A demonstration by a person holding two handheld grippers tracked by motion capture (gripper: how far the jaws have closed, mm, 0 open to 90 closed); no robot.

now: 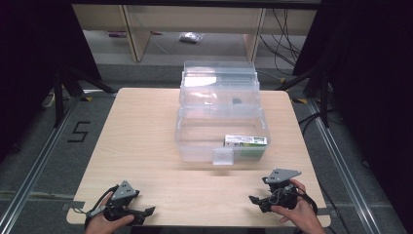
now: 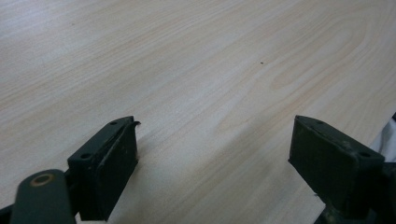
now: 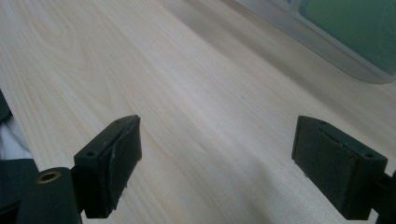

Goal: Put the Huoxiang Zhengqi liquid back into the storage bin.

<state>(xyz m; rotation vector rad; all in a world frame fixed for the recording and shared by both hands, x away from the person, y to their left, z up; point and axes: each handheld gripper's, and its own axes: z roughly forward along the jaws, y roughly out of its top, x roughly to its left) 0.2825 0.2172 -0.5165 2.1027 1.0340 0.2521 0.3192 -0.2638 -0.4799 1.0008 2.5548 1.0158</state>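
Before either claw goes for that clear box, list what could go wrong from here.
1. The clear plastic box looks light; a one-sided push may slide it across the table.
2. Its lid stands open at the back, so a knock could tip it.
3. The green-and-white carton sits tight in the near right corner, leaving the right claw little room.

My left gripper [image 1: 146, 212]: black body, grey three-cornered plate on top, thin dark cable trailing off its left end.
My right gripper [image 1: 254, 200]: black too, grey three-cornered plate with small dark holes, wires looped over the body.
Left jaws: two black rectangular blocks, each with two small screw holes along the top edge; the left pad's corner is frayed.
Right jaws: same black blocks, a pale scuff down the left pad's face.
Pivot: a brass-coloured ring at the near left of each gripper view.
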